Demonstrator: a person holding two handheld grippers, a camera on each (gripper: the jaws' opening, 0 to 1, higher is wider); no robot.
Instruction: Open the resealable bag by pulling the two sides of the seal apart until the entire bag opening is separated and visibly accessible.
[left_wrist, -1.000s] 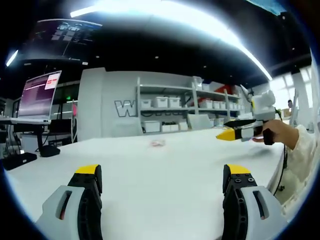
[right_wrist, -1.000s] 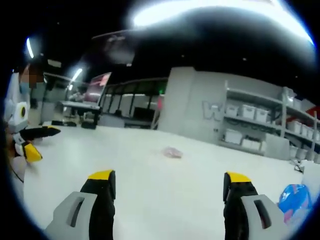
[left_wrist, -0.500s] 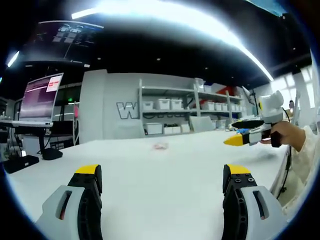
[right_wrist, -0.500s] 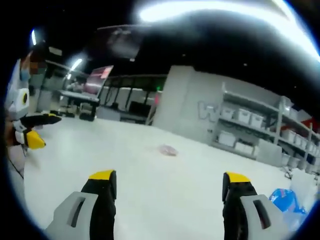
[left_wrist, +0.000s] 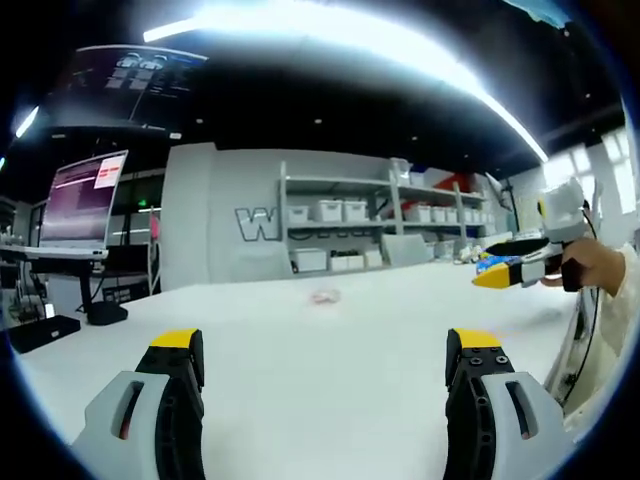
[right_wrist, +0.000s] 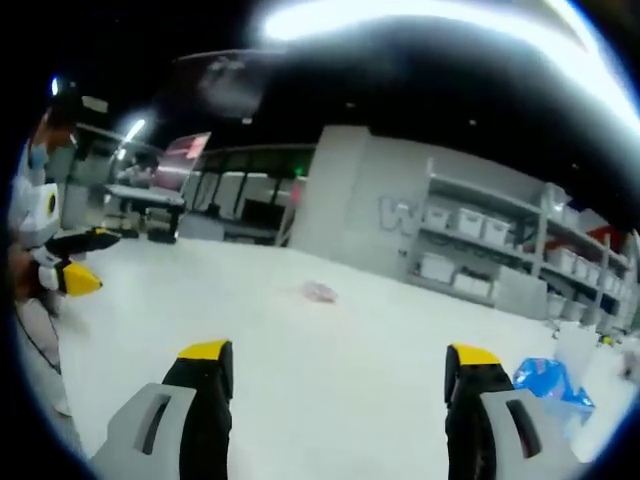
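I hold the left gripper and the right gripper spread wide and empty above the white table — the small resealable bag lies well ahead, unreached, awaiting my two-sided approach.

**Two low views across one white table**

The left gripper view sits low over the white table, facing the shelving at 12 o'clock, the right gripper at 3 o'clock. The right gripper view looks across the same table, the left gripper at 9 o'clock. Both share a small pinkish item, probably the bag, far off mid-table.
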